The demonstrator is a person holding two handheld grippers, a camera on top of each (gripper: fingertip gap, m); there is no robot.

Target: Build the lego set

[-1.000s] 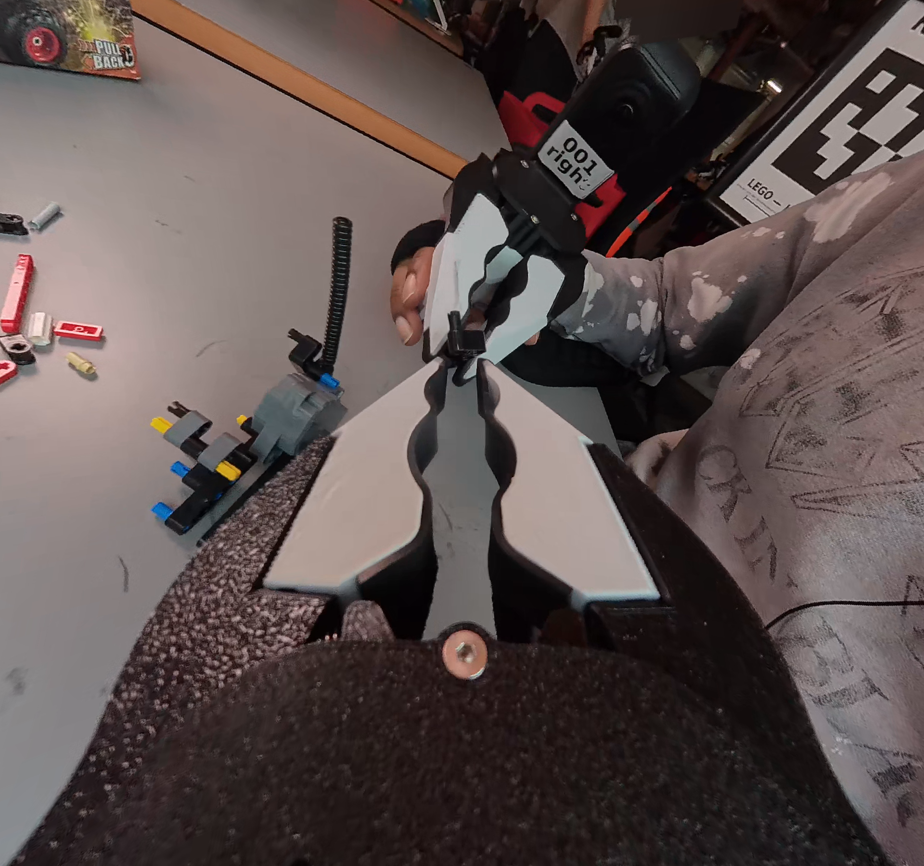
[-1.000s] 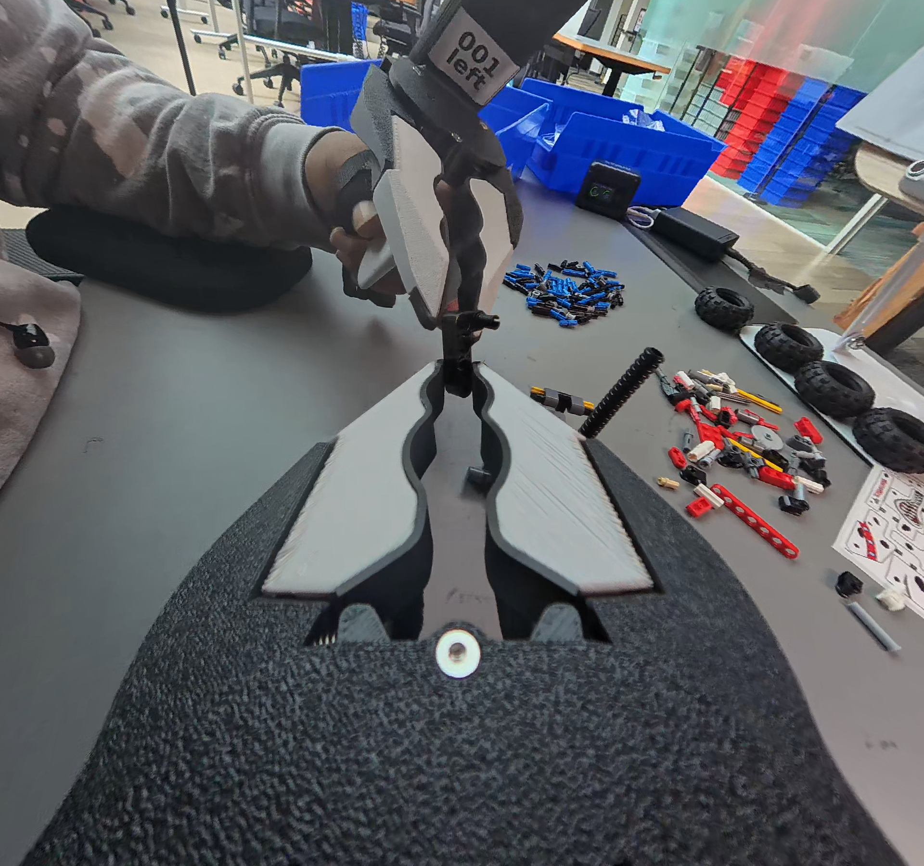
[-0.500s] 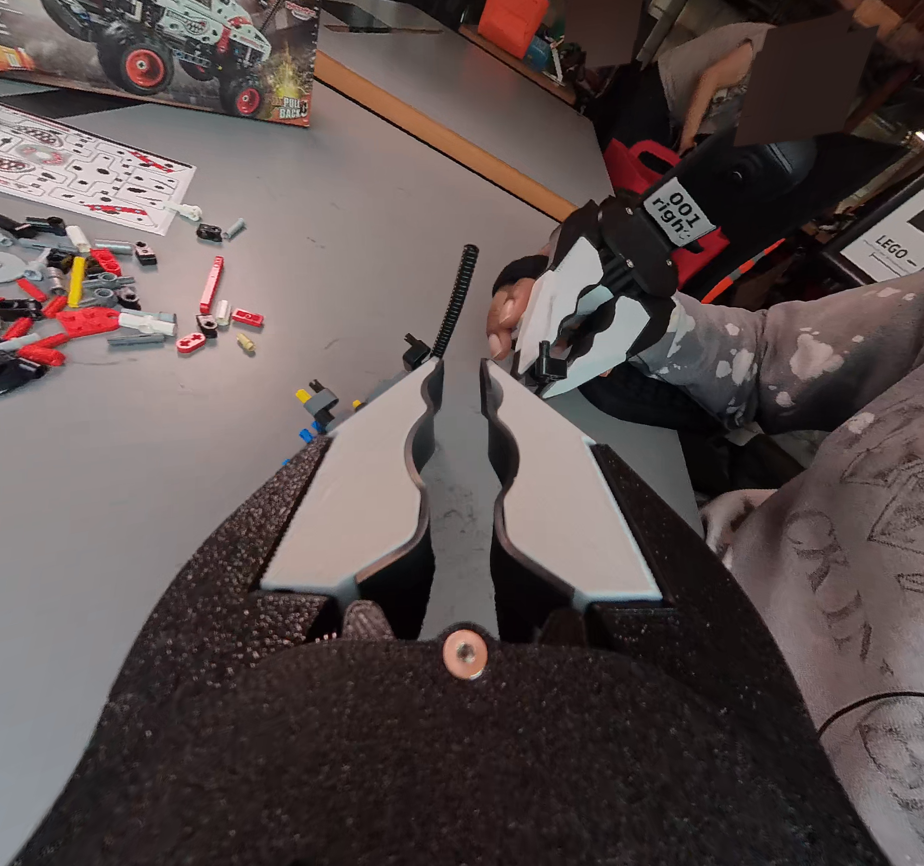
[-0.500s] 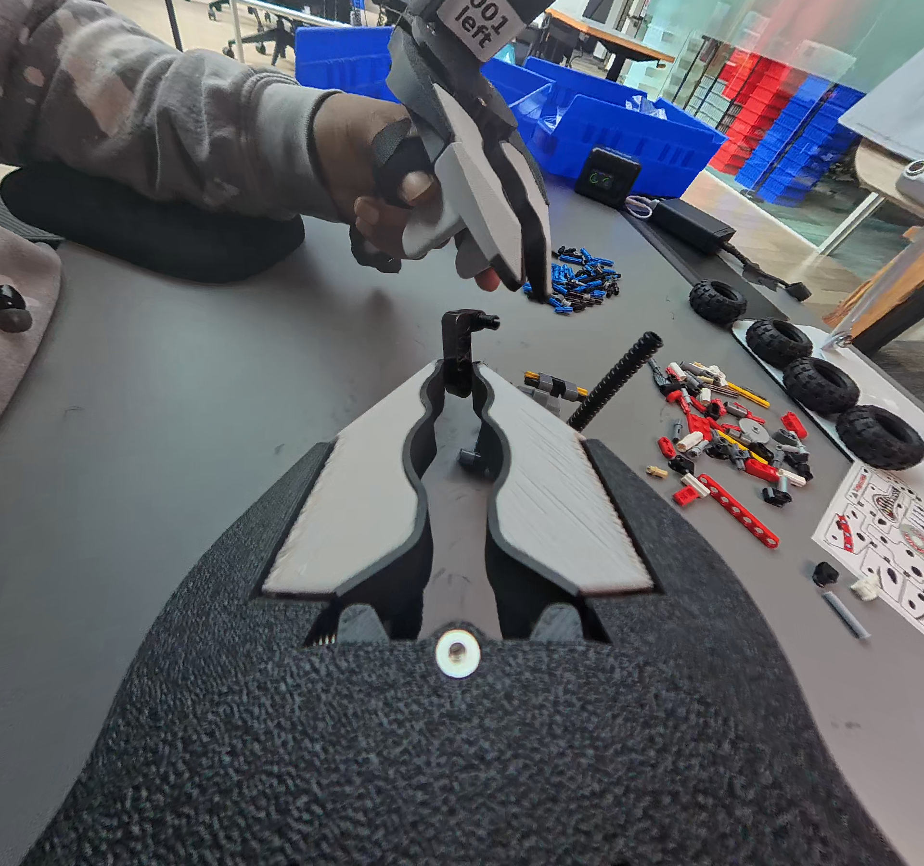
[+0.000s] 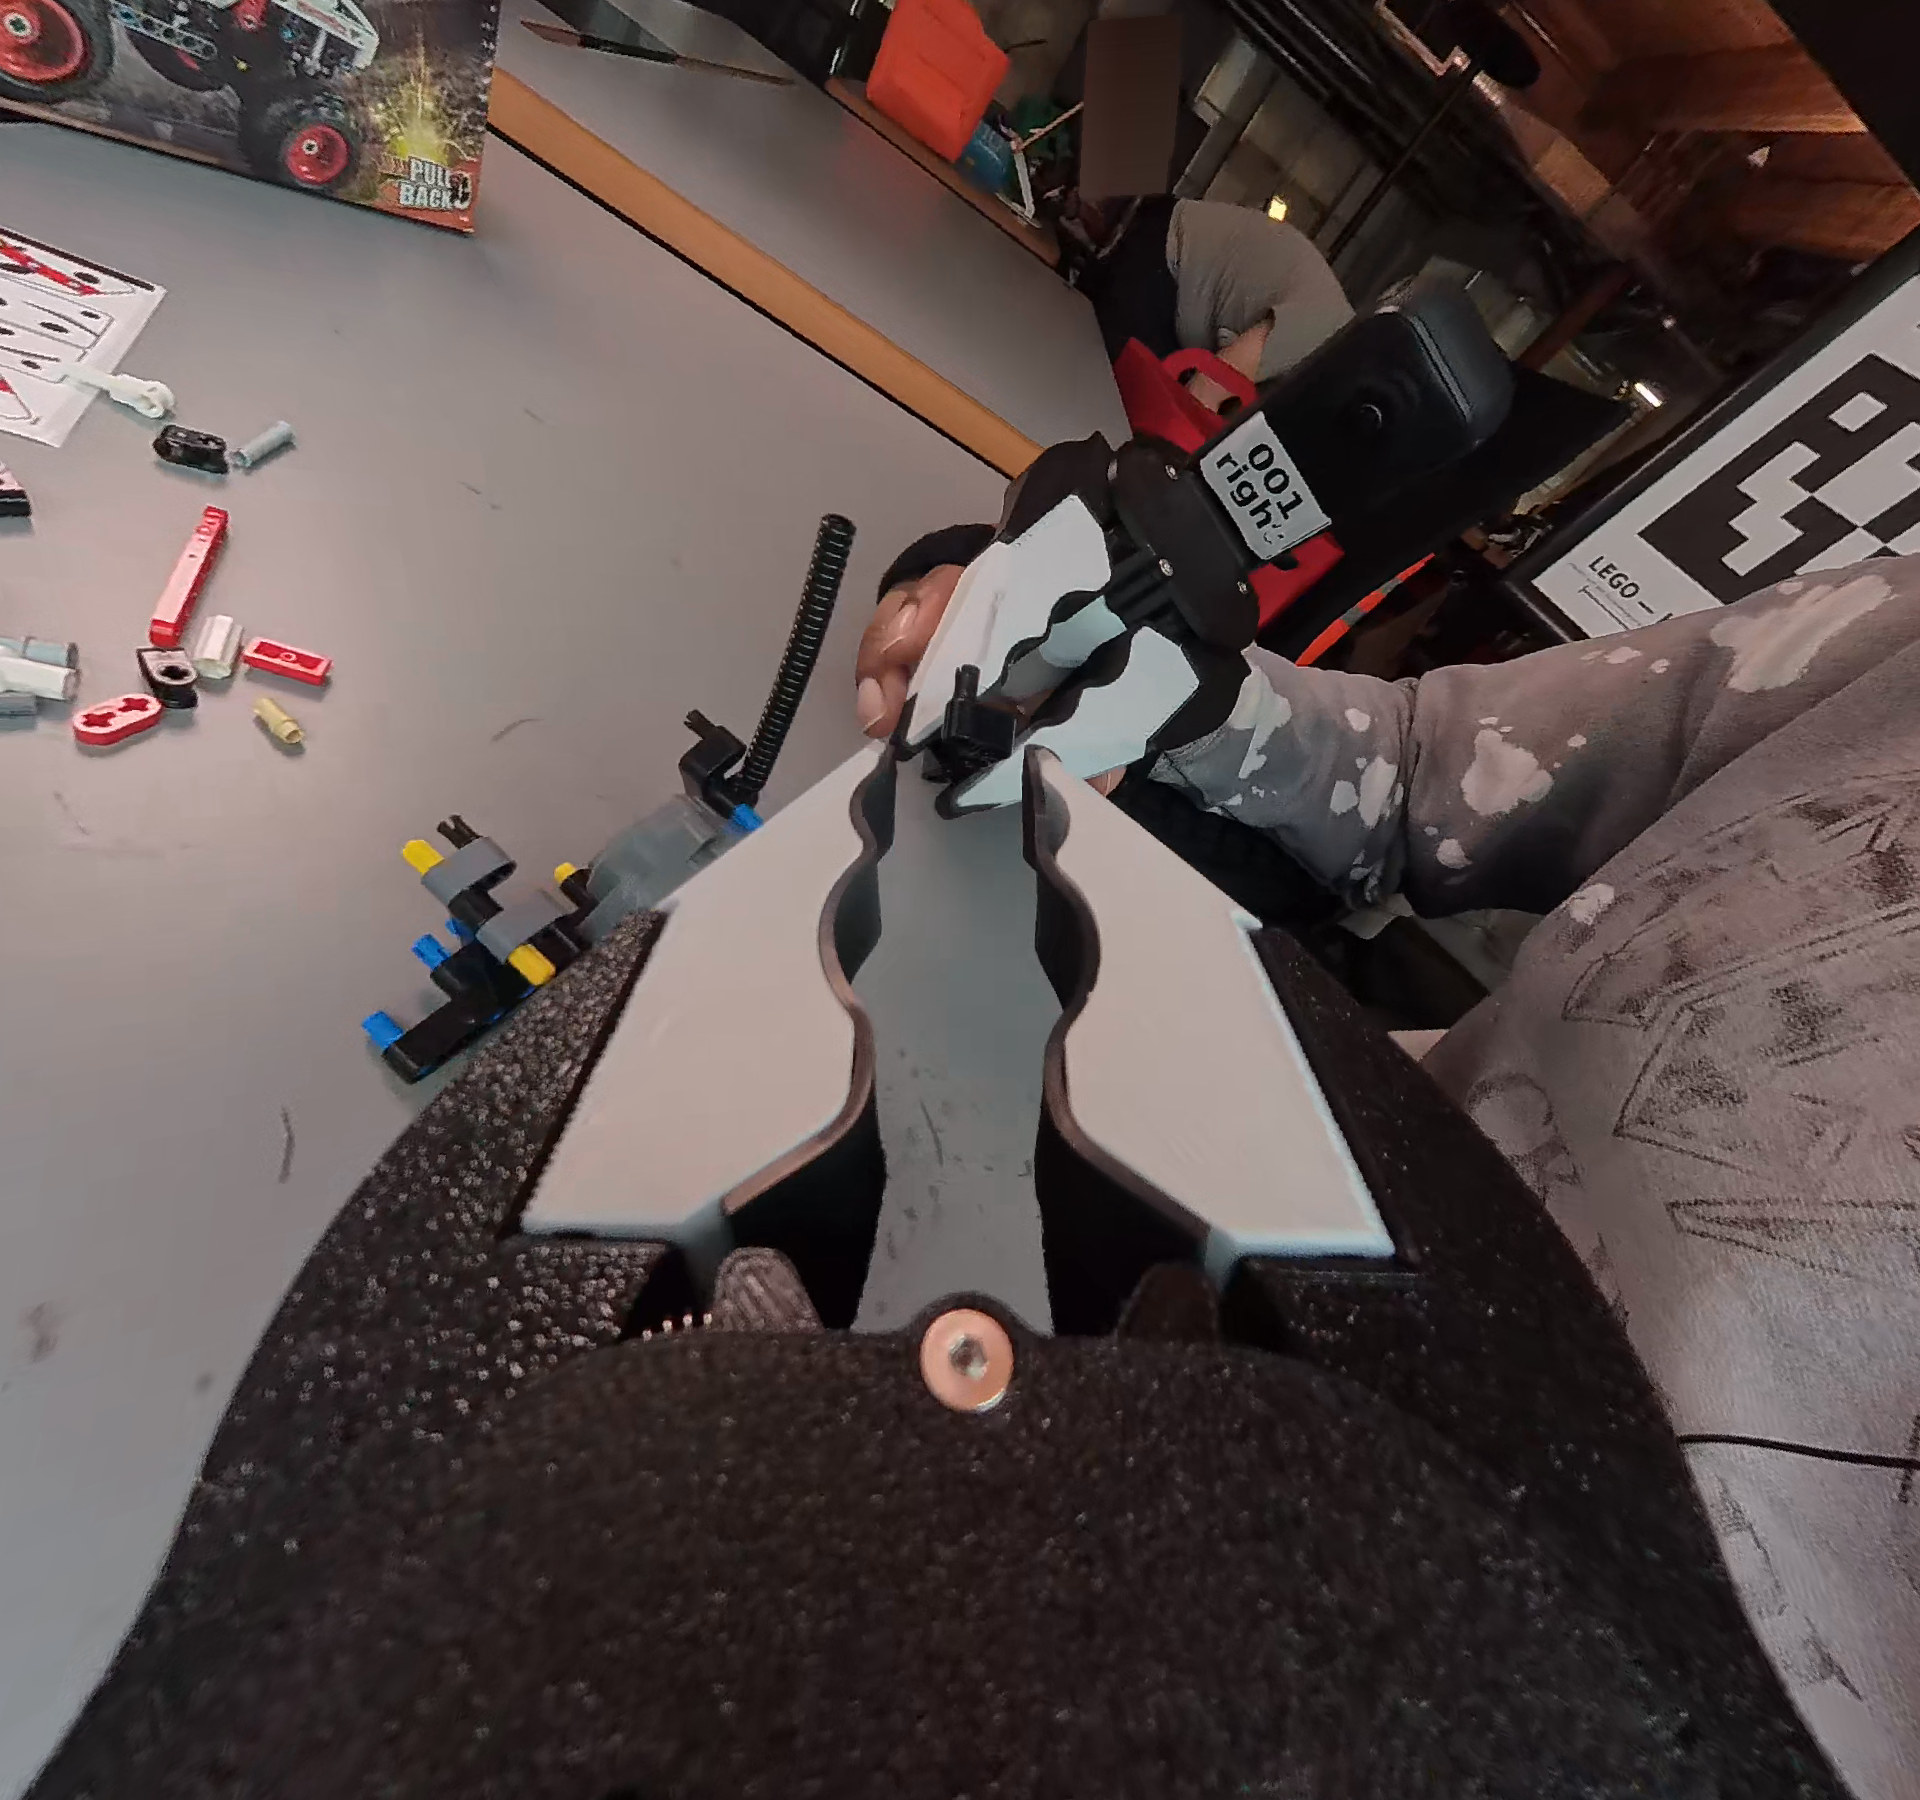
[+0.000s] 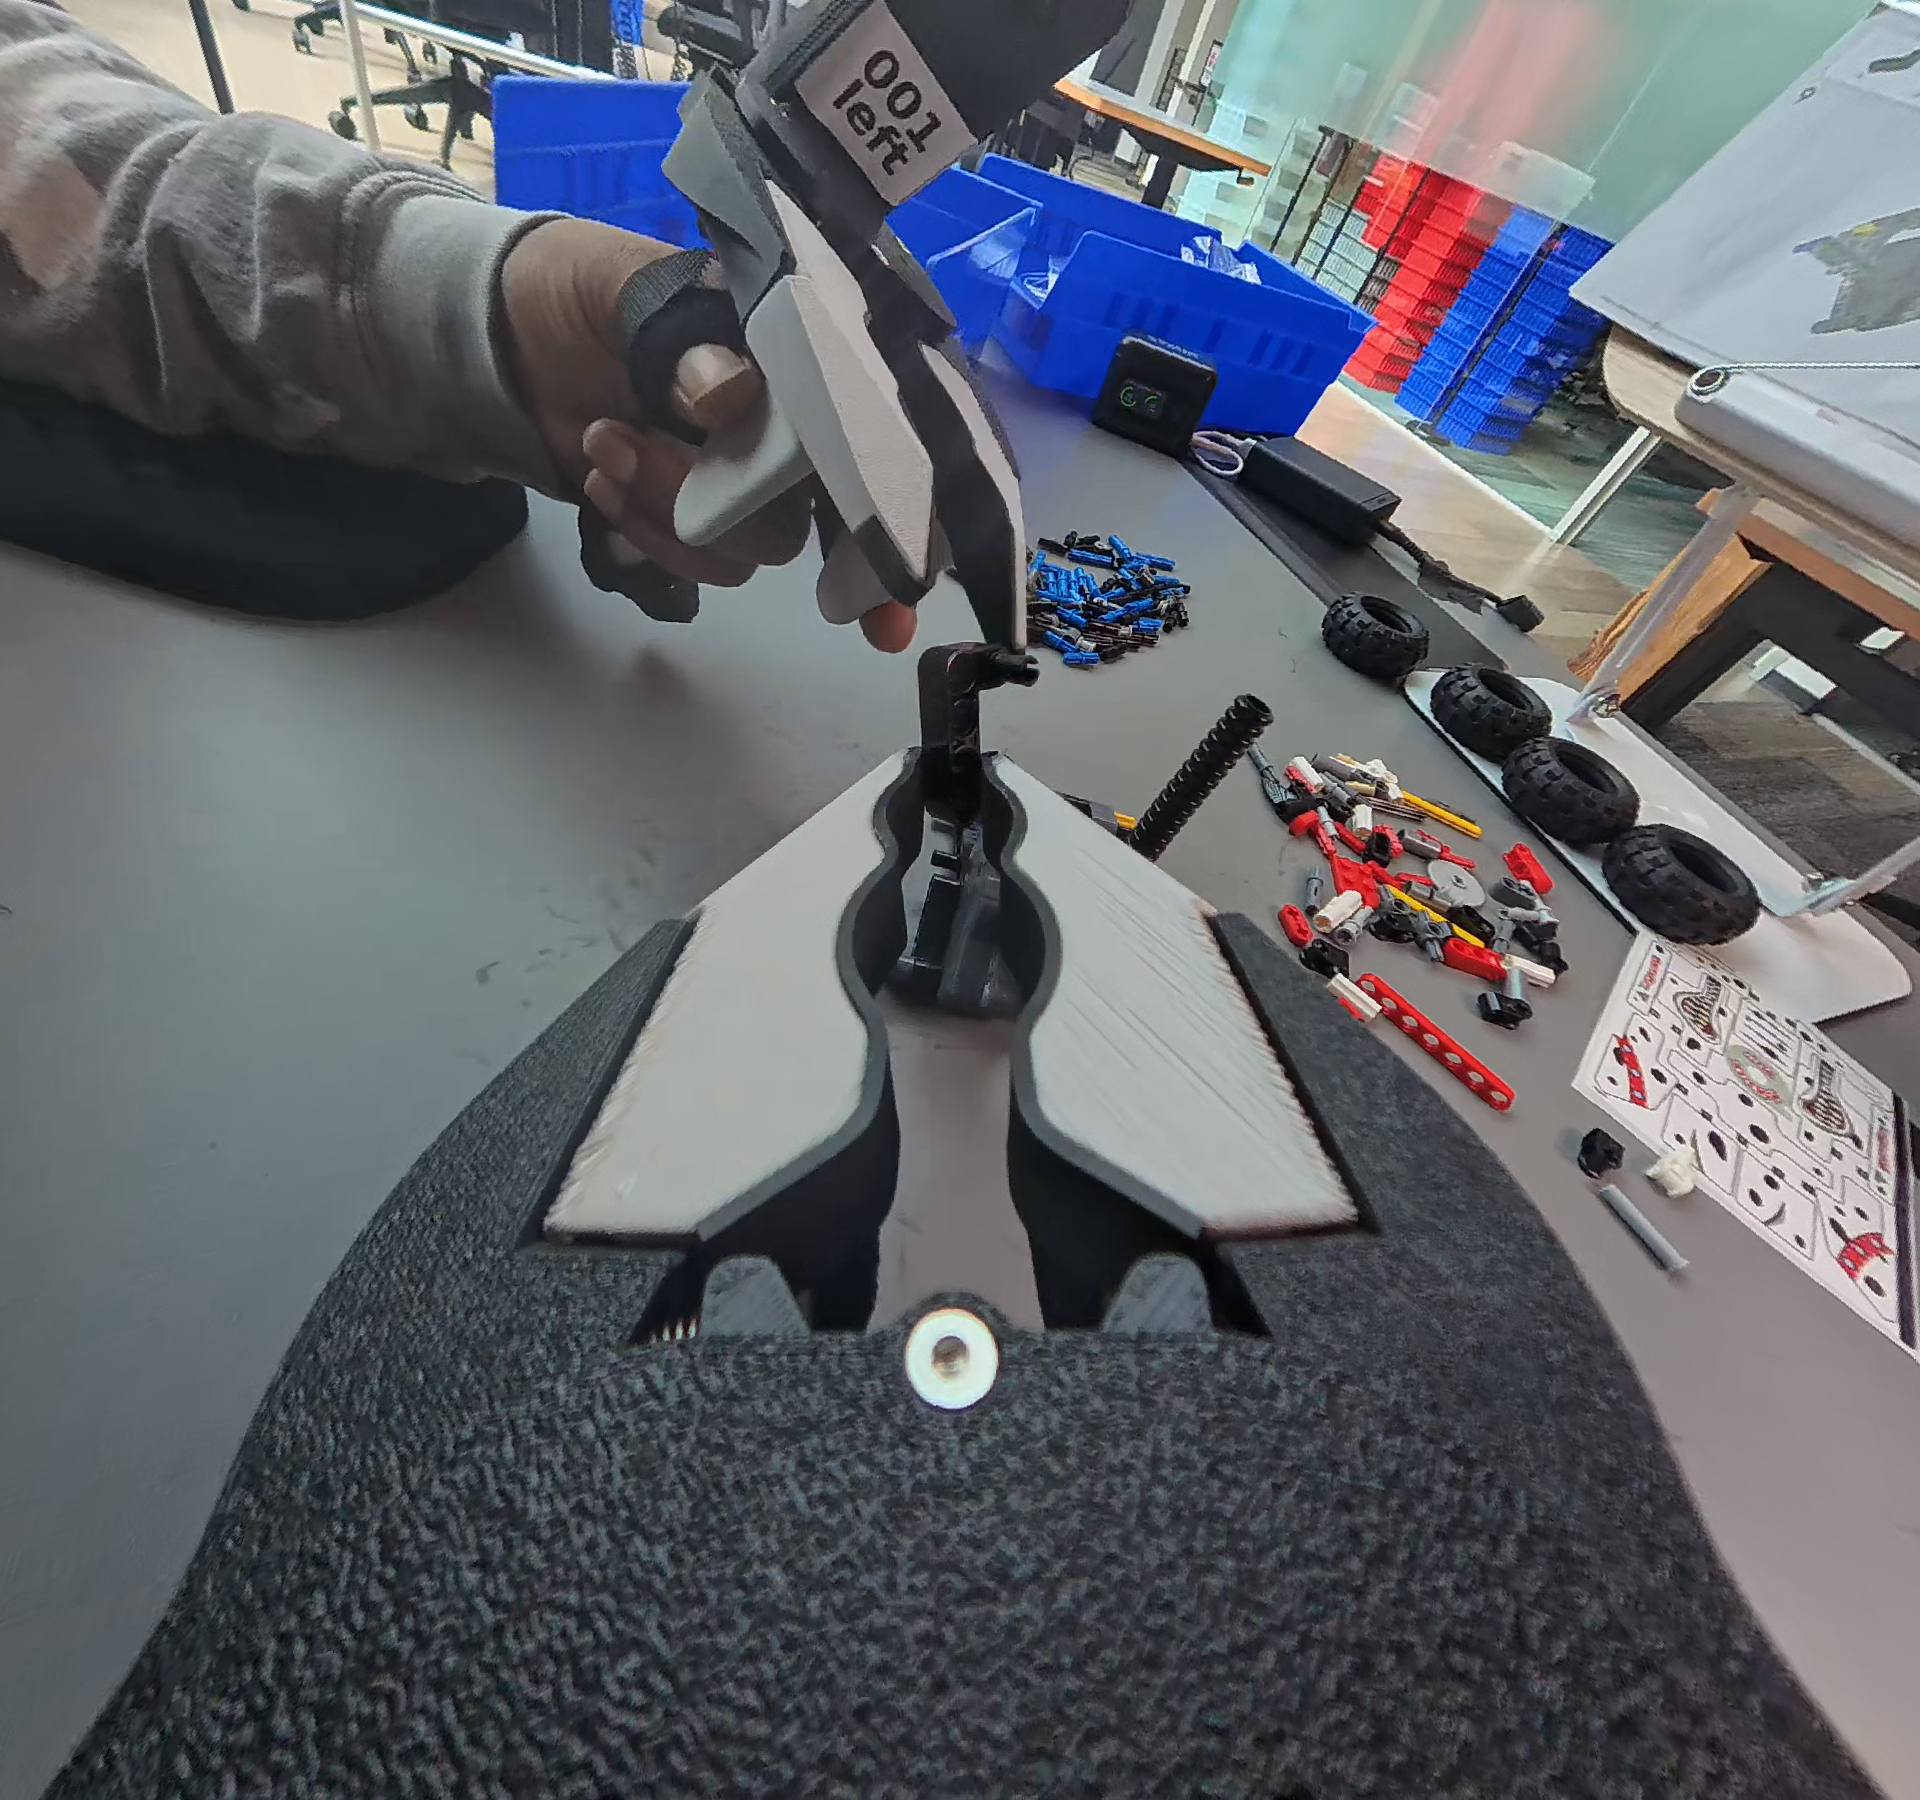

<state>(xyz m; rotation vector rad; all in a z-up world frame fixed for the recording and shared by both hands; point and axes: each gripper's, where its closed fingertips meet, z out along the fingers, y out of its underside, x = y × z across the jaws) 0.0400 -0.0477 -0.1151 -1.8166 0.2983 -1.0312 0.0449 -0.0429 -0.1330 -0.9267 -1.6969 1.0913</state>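
Note:
My right gripper (image 6: 951,774) is shut on a black angled Lego piece (image 6: 948,722) that stands up out of its fingertips above the grey table (image 6: 312,815). It also shows in the left wrist view (image 5: 971,722), held by the right gripper (image 5: 1039,680). My left gripper (image 5: 956,763) is open and empty, right in front of that piece. In the right wrist view one left fingertip (image 6: 1000,623) touches the pin at the piece's top. A partly built black, grey, yellow and blue assembly (image 5: 488,929) with a black ribbed hose (image 5: 800,649) lies on the table left of both grippers.
Loose red, grey and black parts (image 6: 1403,888), a red beam (image 6: 1434,1038), several tyres (image 6: 1569,789), a sticker sheet (image 6: 1766,1106) and a pile of blue and black pins (image 6: 1101,597) lie to the right. Blue bins (image 6: 1195,316) stand behind. The set's box (image 5: 239,36) stands far left. The tips of both grippers are at nearly the same place. From either gripper's tips it is about 20 cm to the red beam (image 6: 1434,1038). My left wrist view (image 5: 192,568) looks at it from another angle.
One second ago the left gripper was closed at the black piece's top. It pulled away and has now come back with its jaws wider. The right gripper kept hold of the piece.

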